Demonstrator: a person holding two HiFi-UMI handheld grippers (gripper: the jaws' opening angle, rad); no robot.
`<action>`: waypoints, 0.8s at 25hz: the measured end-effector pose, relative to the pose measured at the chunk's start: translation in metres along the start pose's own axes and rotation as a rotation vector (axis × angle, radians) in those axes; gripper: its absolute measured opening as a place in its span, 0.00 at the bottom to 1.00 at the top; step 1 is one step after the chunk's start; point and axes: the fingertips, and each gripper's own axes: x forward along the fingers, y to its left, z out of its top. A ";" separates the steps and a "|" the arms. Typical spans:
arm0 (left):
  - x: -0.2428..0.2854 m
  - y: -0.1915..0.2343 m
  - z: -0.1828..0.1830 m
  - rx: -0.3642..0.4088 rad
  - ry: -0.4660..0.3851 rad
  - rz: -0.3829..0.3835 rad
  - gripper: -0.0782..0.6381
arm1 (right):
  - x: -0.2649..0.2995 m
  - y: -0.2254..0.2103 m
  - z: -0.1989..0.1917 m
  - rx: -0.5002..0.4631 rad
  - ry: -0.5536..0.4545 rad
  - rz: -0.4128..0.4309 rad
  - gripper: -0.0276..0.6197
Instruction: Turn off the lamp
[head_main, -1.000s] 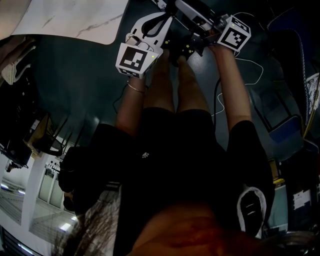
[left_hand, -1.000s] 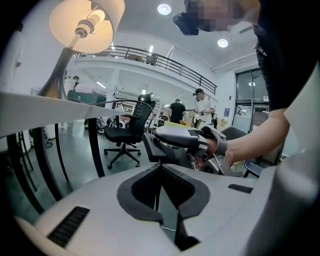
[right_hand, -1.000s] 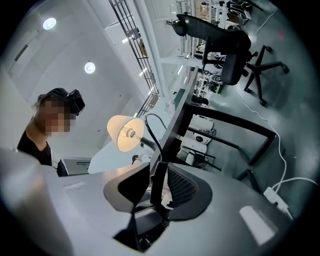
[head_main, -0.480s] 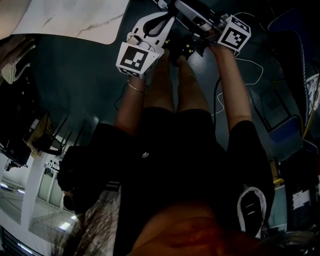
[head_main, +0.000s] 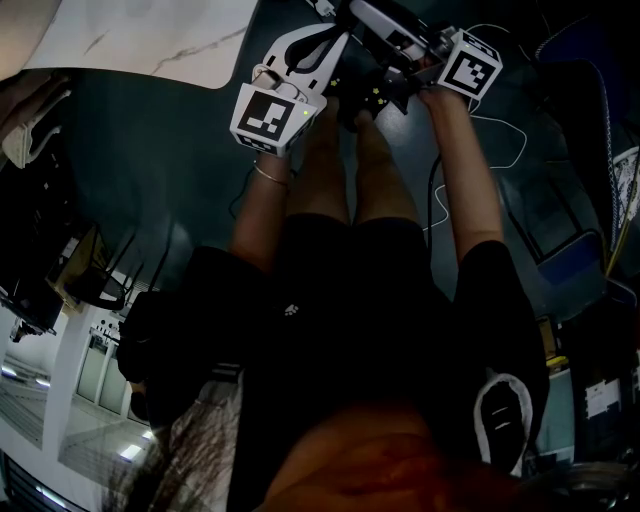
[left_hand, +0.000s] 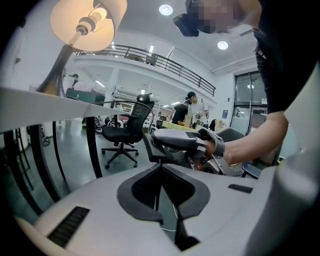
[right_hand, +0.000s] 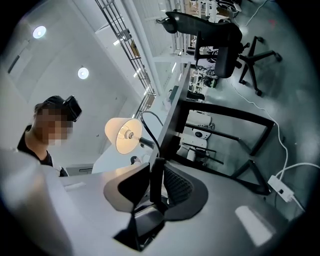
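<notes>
Lamp stands lit on the table above both grippers. Its slim stem slants up from the tabletop, and the shade's open mouth tilts down toward the left gripper view, bulb showing. From it a black cord arcs down into a flat black switch block, which stands on edge between the jaws of the right gripper. Those jaws are partly spread, one pad against each broad face of the block. Just beneath the block, the left gripper has its jaws drawn together at the tips on the thin cord — only that sits between them. In the head view both grippers reach away from the person, tips close together over the dark floor, near the pale table's edge.
</notes>
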 end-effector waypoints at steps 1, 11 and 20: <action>0.000 0.000 0.000 -0.001 0.000 0.000 0.13 | 0.000 -0.001 0.000 0.008 -0.001 -0.001 0.17; 0.001 0.000 -0.001 0.000 0.002 -0.004 0.13 | 0.000 -0.001 0.001 0.021 -0.004 -0.007 0.16; 0.000 0.000 -0.002 -0.001 0.005 -0.002 0.13 | 0.000 0.000 0.002 0.037 -0.030 0.000 0.14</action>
